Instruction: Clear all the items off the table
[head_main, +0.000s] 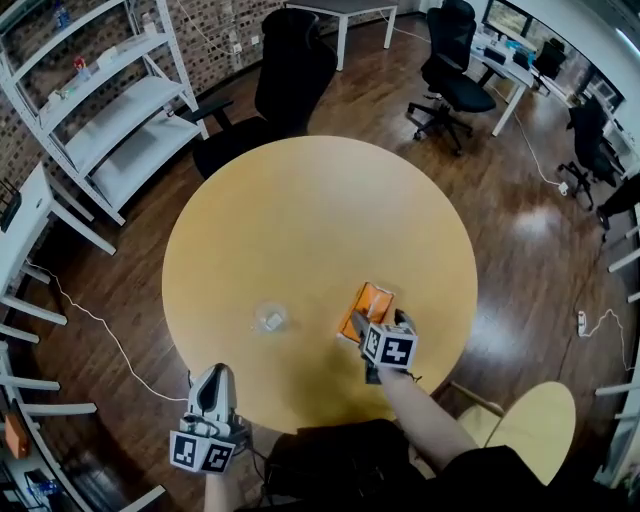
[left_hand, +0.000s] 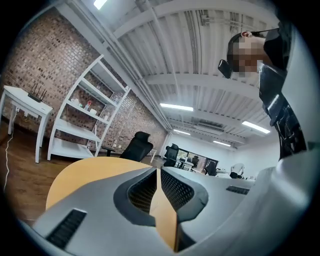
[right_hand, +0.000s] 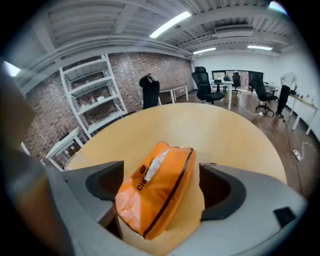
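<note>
1. Straddling an orange packet (head_main: 368, 305), the right tongs (head_main: 378, 322) point down at the counter (head_main: 300, 210) with their jaws wide apart; neither jaw presses on the packet.
2. The packet lies flat on the round counter, toward 4 o'clock from its middle in the head view, with a white strip showing along its top.
3. The left tongs (head_main: 213, 374) sit at the counter's rim near 7 o'clock, held level, with jaws together and nothing between them.
4. A small clear cup (head_main: 270, 319) stands toward 8 o'clock from the middle, well apart from both tongs.
5. Beyond the counter, a black office chair (head_main: 290, 70) is at 12 o'clock and a white shelf (head_main: 110, 110) at 10 o'clock.
</note>
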